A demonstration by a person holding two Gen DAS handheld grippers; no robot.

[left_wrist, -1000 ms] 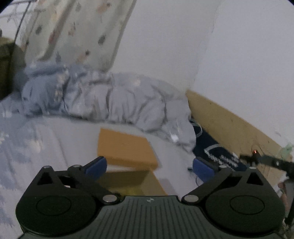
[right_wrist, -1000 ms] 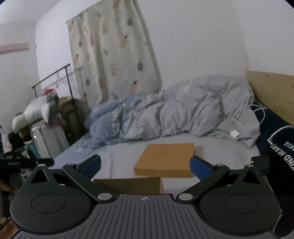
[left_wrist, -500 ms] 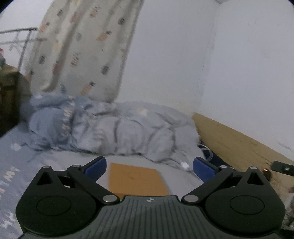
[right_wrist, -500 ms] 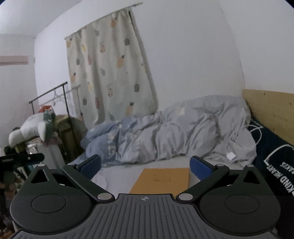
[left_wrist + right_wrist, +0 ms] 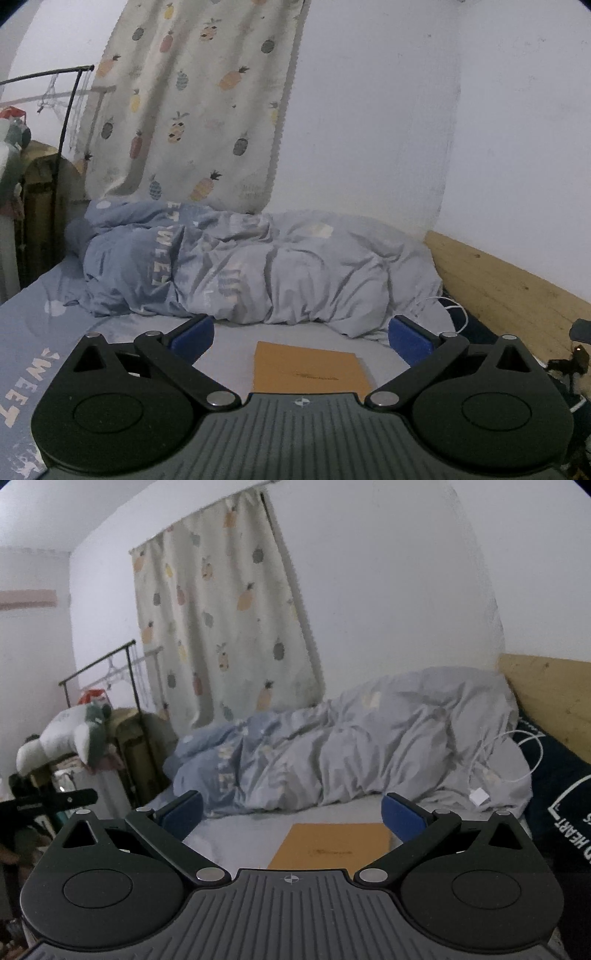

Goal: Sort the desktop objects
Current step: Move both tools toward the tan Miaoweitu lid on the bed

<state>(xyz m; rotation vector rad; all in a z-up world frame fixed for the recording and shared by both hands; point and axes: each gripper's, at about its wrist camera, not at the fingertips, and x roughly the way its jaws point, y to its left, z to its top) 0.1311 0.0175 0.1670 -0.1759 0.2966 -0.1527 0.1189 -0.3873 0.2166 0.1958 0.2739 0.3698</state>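
Left gripper [image 5: 301,338]: fingers spread, empty. Right gripper [image 5: 291,814]: fingers spread, empty. Brown box [image 5: 310,369]: flat on the bed sheet [image 5: 229,354], just beyond both grippers. Behind it: crumpled blue-grey duvet [image 5: 369,746], pineapple-print curtain [image 5: 192,110]

Bare sheet [image 5: 229,354] before rumpled duvet [image 5: 295,269]
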